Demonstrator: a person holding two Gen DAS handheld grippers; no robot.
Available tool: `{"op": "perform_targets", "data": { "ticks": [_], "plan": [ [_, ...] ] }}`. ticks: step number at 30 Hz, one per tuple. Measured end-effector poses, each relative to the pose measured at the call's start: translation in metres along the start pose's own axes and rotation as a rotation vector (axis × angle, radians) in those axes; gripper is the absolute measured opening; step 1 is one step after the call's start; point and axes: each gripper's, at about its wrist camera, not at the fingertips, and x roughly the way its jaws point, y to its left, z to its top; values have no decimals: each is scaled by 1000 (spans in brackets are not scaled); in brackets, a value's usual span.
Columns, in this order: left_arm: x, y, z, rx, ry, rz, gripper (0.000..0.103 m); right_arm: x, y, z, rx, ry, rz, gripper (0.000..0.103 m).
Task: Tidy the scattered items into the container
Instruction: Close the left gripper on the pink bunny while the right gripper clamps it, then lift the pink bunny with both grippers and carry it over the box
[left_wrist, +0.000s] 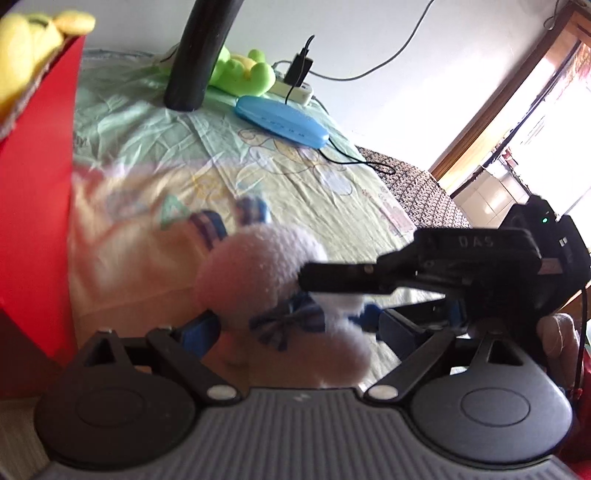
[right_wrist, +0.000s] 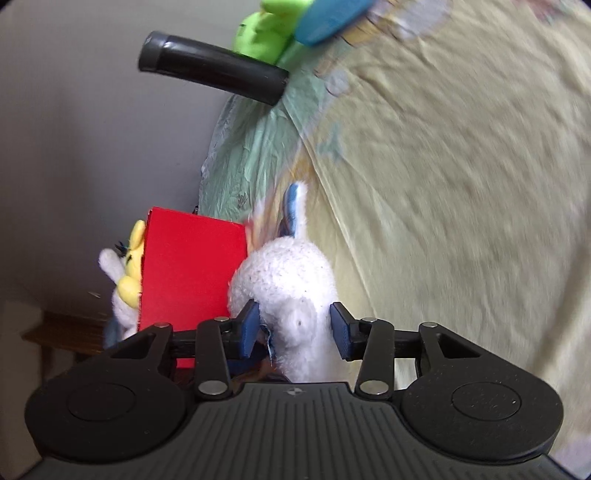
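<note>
**White plush rabbit between both grippers beside the red container**

White plush rabbit (right_wrist: 286, 284), with blue-striped ears and a blue checked bow at the neck, lies on a pale yellow-green printed bedsheet (right_wrist: 443, 184), close against the side wall of the red container (right_wrist: 192, 273). Right gripper (right_wrist: 293, 330): its blue pads (right_wrist: 341, 330) stand on either side of the rabbit's body at a moderate gap; the left-hand pad meets the fur, whereas a sliver of space shows at the right-hand pad, so a full clamp cannot be told. Left gripper (left_wrist: 295, 326): jaws spread wide, the rabbit lying between them without either pad pressing on it. In the left wrist view the right gripper enters from the right edge, its black finger laid across the rabbit's body.

A yellow plush toy (right_wrist: 133, 269) and another white plush (right_wrist: 114, 280) protrude from the container's mouth. Farther back on the sheet lie a green plush frog (left_wrist: 243, 72), a light blue case (left_wrist: 282, 120), and a white power strip (left_wrist: 295, 90) with a black plug and cables. A black tube (left_wrist: 199, 51) rests its end on the sheet just beside the frog.
</note>
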Motion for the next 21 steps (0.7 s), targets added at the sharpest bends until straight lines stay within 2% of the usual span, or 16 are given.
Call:
{"op": "perform_targets", "data": {
  "ticks": [2, 5, 9, 12, 13, 16, 21],
  "plan": [
    [-6, -6, -2, 36, 11, -2, 93, -2, -2, -8, 28, 38, 23, 43],
    [-10, -12, -13, 73, 43, -14, 93, -5, 3, -21, -19, 62, -20, 43],
    [-3, -7, -21, 56, 93, -12, 92, -1, 7, -36, -85, 53, -78, 54],
    [5, -11, -24, 81, 123, -6, 92, 2, 11, -37, -98, 30, -82, 55],
    [6, -15, -26, 105, 128, -5, 89, 4, 13, -37, -112, 33, -83, 53],
    [3, -24, -27, 159, 119, 15, 89, 5, 23, -40, -186, 33, -93, 45],
    [-10, -20, -26, 128, 73, 7, 84, 3, 35, -43, -267, 5, -104, 42]
  ]
}}
